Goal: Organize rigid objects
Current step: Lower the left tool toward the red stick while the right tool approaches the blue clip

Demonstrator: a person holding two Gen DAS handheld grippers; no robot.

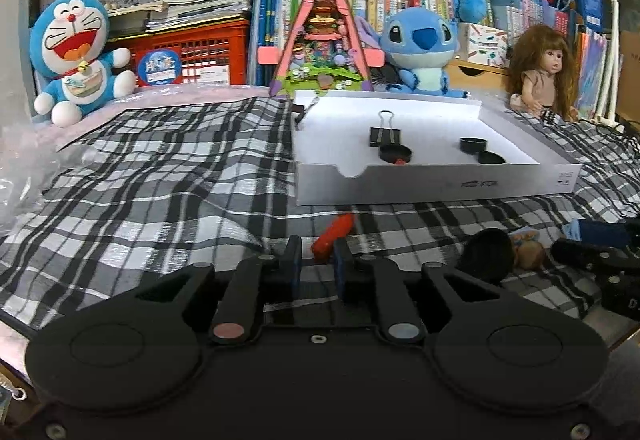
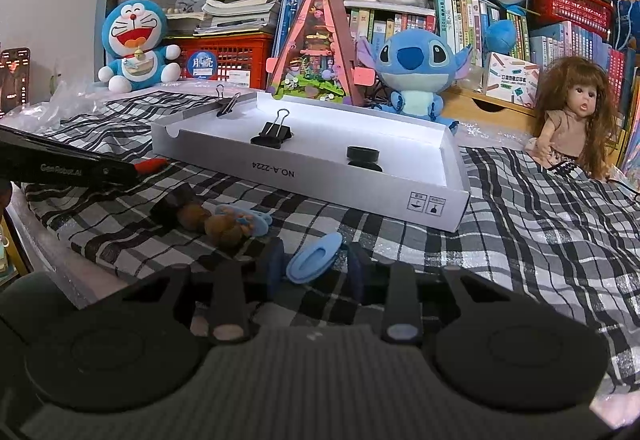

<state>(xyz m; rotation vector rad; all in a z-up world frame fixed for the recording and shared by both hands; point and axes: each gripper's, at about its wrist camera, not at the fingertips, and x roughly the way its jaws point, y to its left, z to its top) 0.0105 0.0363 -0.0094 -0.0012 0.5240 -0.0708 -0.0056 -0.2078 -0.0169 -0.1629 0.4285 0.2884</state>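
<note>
Both grippers sit low over the plaid cloth, each with a small thing between its fingers. The left gripper has narrow jaws closed around the near end of a red clip; the clip sticks out ahead, toward the white box, and looks pinched, though only by its tail. The right gripper has its jaws part-way in, with a light blue clip lying tilted between them; I cannot tell whether the pads truly press on it.

The white box stands just beyond both, already holding a black binder clip and some black caps.

To do this well, I would say the left should lift straight up before travelling, since the hold is so near the clip's end that it could pivot or slip. It must clear the box's front wall, then release low over bare floor, away from the caps. The right ought to firm its grip on the blue clip before lifting
</note>
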